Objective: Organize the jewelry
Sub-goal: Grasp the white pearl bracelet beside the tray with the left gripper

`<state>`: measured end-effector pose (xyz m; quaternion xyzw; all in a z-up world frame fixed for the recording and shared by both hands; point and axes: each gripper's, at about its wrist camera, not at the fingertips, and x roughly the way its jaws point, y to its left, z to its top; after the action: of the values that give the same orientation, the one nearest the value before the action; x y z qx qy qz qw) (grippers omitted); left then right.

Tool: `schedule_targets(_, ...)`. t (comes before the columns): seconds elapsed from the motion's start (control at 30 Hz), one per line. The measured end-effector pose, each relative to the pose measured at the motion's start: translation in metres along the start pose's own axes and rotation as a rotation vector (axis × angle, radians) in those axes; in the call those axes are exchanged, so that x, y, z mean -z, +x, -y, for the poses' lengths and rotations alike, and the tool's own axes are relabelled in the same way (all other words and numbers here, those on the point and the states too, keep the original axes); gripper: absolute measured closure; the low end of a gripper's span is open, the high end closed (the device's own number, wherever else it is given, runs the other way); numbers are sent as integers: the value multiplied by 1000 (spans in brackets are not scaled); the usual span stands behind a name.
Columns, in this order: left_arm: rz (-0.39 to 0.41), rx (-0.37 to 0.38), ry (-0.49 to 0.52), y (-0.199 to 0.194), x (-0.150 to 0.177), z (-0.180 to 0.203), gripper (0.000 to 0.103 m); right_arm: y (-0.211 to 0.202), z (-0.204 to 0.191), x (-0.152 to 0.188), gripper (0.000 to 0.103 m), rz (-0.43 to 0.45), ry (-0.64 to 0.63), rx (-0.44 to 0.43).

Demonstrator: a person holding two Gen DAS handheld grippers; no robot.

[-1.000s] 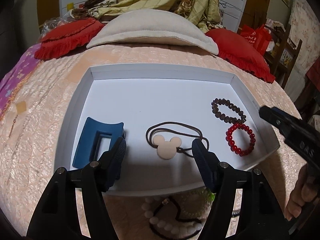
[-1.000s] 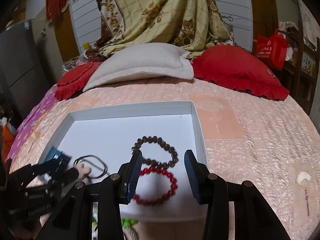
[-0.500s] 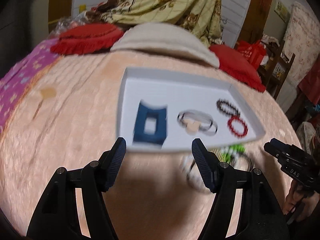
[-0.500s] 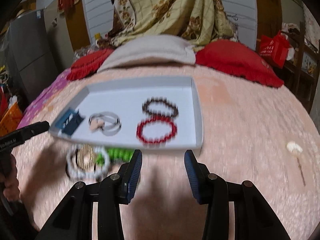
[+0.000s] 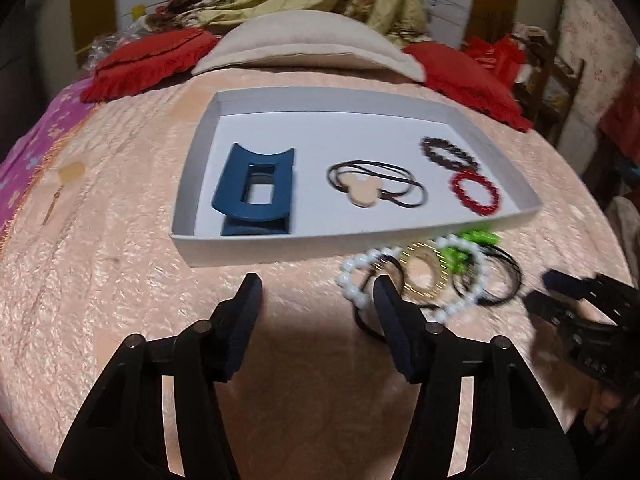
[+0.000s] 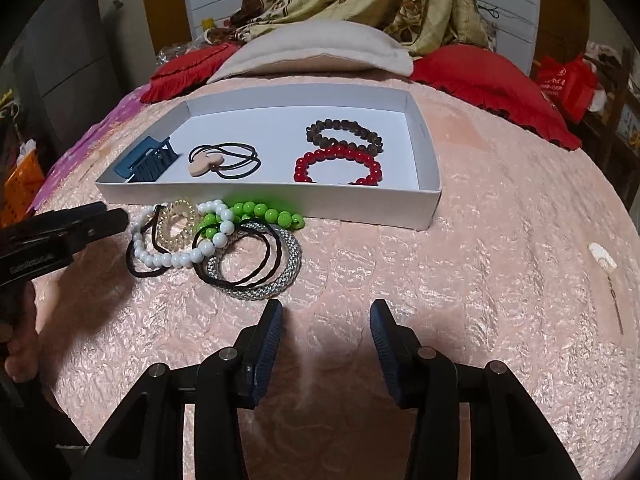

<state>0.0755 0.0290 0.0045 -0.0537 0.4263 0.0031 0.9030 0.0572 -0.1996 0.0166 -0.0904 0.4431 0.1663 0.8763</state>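
Right tool (image 6: pixel 326 322), empty, faces tangled white, green, silver bracelets (image 6: pixel 216 236).

white tray (image 6: pixel 428 196): holds blue hair claw (image 6: pixel 146 162), mouse-shaped hair tie (image 6: pixel 224 162), brown bracelet (image 6: pixel 344 132), red bracelet (image 6: pixel 338 166) | just before tray's front wall: tangled white-bead bracelet (image 6: pixel 176 258), green beads (image 6: pixel 256 214), spiral tie (image 6: pixel 176 226), silver bangle (image 6: pixel 260 276), black elastics (image 6: pixel 240 256)

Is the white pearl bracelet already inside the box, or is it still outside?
Outside. The white pearl bracelet lies on the pink bedspread before the box's near wall, tangled with other bands.
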Motion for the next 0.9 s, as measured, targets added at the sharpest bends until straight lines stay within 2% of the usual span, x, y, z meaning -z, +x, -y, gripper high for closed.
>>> schedule_targets(0.07, -11, -17, -22, 5, -2, -3, 49, 0, 0, 0, 59, 0, -6, 1)
schedule_targets(0.17, -24, -1, -32, 13, -6, -3, 49, 1, 0, 0, 58, -2, -15, -1)
schedule_targets(0.4, -49, -34, 48, 16, -1, 6, 50, 1, -1, -1, 57, -7, -20, -6)
schedule_targets(0.43, -54, -29, 53, 14, 1, 6, 54, 0, 0, -1, 57, -8, -17, -7)
schedule_targets(0.47, -60, -18, 60, 12, 2, 6, 67, -1, 1, -1, 57, -5, -11, -8)
schedule_targets(0.5, -69, 1, 70, 9, 5, 7, 91, -3, 2, -1, 57, -3, -8, -9)
schedule_targets(0.53, -79, -2, 83, 7, 9, 9, 94, -4, 3, -1, 57, 0, -5, -11)
schedule_targets(0.63, -83, 13, 116, 2, 14, 11, 95, -6, 5, -1, 57, 8, 1, -13)
schedule_targets(0.7, -91, 42, 101, 0, 14, 6, 95, -6, 3, -2, 57, 13, -1, -12)
schedule_targets(0.9, -80, 52, 77, -5, 11, -2, 95, -10, -6, -7, 57, 48, -16, -31)
